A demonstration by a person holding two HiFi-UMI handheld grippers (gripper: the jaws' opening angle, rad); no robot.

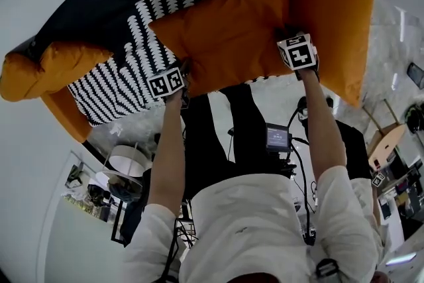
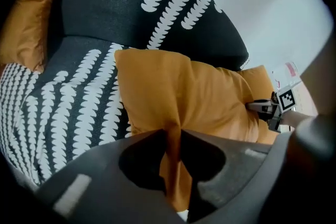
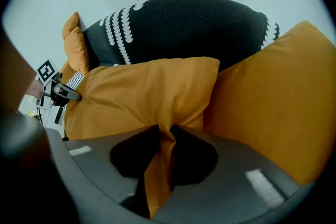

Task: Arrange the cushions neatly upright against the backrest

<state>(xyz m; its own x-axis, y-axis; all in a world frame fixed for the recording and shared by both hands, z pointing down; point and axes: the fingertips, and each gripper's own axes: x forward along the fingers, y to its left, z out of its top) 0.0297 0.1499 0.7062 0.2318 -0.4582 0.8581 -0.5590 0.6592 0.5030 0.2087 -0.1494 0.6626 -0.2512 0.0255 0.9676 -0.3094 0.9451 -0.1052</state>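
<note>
The left gripper [image 2: 173, 136] pinches a fold of orange cloth at the cushion [image 2: 184, 92], on its near edge; the right gripper [image 3: 164, 134] is clamped on the same edge further along. The cushion lies in front of the backrest [image 3: 184, 18], its far edge toward it. It looks light, soft and floppy, likely to sag between the two pinches; seam or corners would probably hold better than loose cover. A second cushion [image 3: 278, 97] leans beside it.

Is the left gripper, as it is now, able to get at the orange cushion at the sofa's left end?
Probably not yet: the left gripper has its fingers shut on the middle cushion. Once it lets go, the patterned seat between looks free up to the end cushion.
</note>
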